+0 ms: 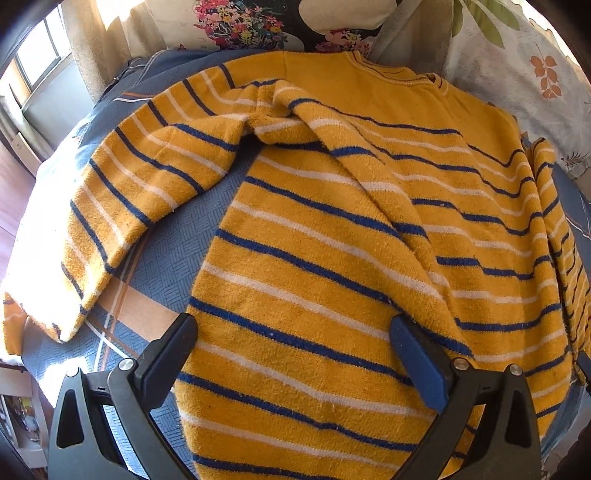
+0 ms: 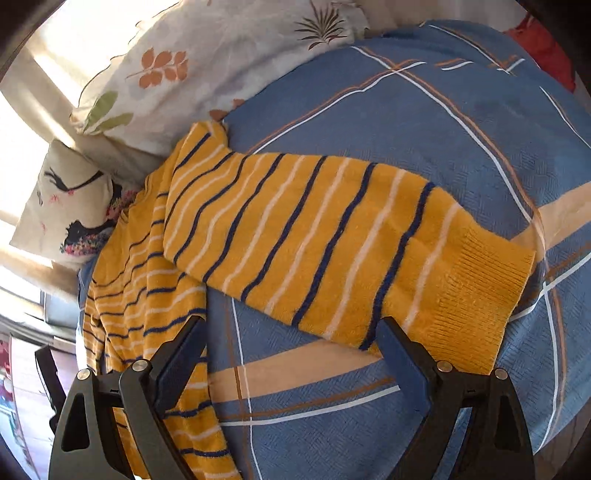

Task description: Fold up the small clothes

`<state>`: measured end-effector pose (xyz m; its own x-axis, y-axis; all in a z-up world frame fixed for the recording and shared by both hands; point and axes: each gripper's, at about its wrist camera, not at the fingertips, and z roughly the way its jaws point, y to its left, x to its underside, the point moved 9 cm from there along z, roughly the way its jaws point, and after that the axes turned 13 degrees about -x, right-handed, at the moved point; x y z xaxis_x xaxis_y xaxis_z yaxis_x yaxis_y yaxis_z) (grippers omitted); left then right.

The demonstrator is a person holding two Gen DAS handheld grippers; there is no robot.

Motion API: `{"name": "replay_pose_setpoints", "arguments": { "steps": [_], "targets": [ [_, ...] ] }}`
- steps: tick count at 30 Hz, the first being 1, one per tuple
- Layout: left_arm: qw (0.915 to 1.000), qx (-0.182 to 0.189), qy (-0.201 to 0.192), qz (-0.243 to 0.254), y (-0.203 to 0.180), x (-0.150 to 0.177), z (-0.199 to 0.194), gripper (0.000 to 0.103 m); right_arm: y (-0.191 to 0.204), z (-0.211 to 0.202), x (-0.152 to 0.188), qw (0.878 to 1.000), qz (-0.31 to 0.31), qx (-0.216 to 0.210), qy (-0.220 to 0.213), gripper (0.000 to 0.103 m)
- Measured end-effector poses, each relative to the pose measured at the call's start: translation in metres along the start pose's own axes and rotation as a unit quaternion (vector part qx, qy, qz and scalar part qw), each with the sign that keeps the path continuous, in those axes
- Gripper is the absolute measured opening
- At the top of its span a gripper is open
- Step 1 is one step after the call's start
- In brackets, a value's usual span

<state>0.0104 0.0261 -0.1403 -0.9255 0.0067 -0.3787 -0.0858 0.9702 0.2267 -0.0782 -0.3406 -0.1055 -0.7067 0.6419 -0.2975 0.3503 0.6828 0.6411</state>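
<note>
A mustard-yellow sweater with navy and white stripes lies spread on a blue bedspread, collar at the far side. Its left sleeve stretches out to the left, and a raised crease runs diagonally down the body. My left gripper hovers open over the lower body, nothing between its fingers. In the right wrist view the other sleeve lies flat across the bedspread, ribbed cuff at the right. My right gripper stands open just in front of that sleeve's lower edge.
Leaf-printed pillows and a floral cushion line the far side of the bed. A window with curtains is at the left. The bed's left edge drops to a wooden floor.
</note>
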Motion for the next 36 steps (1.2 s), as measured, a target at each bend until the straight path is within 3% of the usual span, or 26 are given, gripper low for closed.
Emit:
{"name": "replay_pose_setpoints", "arguments": {
  "steps": [4, 6, 7, 8, 9, 10, 14, 18, 22, 24, 25, 28, 31, 36],
  "targets": [
    [0.9993, 0.014, -0.021, -0.029, 0.019, -0.012, -0.018, 0.103, -0.012, 0.003, -0.026, 0.998, 0.04, -0.004, -0.041, 0.096],
    [0.9985, 0.027, -0.028, -0.04, 0.026, -0.018, -0.03, 0.103, -0.014, 0.006, -0.037, 0.998, 0.034, 0.016, -0.05, 0.096],
    [0.9982, 0.03, -0.032, -0.041, 0.028, -0.02, -0.036, 0.103, -0.012, 0.007, -0.04, 0.998, 0.02, 0.032, -0.042, 0.09],
    [0.9979, 0.034, -0.038, -0.04, 0.03, -0.022, -0.043, 0.103, -0.008, 0.008, -0.042, 0.999, 0.0, 0.035, -0.025, 0.074],
    [0.9975, 0.037, -0.045, -0.039, 0.032, -0.025, -0.049, 0.103, -0.003, 0.006, -0.042, 1.0, -0.017, 0.023, -0.012, 0.07],
    [0.997, 0.041, -0.054, -0.038, 0.035, -0.027, -0.056, 0.103, 0.0, -0.003, -0.042, 0.999, -0.033, 0.014, -0.009, 0.07],
    [0.9952, 0.042, -0.08, -0.037, 0.045, -0.03, -0.075, 0.103, -0.022, -0.052, -0.041, 0.993, -0.084, 0.072, -0.034, 0.087],
    [0.995, 0.051, -0.075, -0.043, 0.046, -0.024, -0.074, 0.103, -0.062, -0.061, -0.035, 0.989, -0.076, 0.127, -0.023, 0.088],
    [0.9959, 0.052, -0.068, -0.031, 0.035, -0.018, -0.069, 0.103, -0.081, -0.046, -0.024, 0.987, -0.064, 0.146, -0.005, 0.088],
    [0.9964, 0.051, -0.059, -0.033, 0.031, -0.016, -0.065, 0.103, -0.073, -0.044, -0.024, 0.986, -0.075, 0.145, -0.015, 0.071],
    [0.9964, 0.053, -0.054, -0.037, 0.031, -0.016, -0.063, 0.103, -0.07, -0.044, -0.025, 0.988, -0.075, 0.131, -0.008, 0.03],
    [0.9963, 0.047, -0.051, -0.051, 0.037, -0.018, -0.059, 0.103, -0.07, -0.058, -0.036, 0.993, -0.057, 0.103, -0.015, 0.006],
    [0.9955, 0.037, -0.057, -0.066, 0.052, -0.023, -0.06, 0.103, -0.089, -0.094, -0.07, 0.985, -0.06, 0.151, -0.053, 0.005],
    [0.9939, 0.011, -0.067, -0.086, 0.085, -0.031, -0.058, 0.103, -0.13, -0.153, -0.147, 0.953, -0.075, 0.271, -0.114, 0.005]
  ]
}}
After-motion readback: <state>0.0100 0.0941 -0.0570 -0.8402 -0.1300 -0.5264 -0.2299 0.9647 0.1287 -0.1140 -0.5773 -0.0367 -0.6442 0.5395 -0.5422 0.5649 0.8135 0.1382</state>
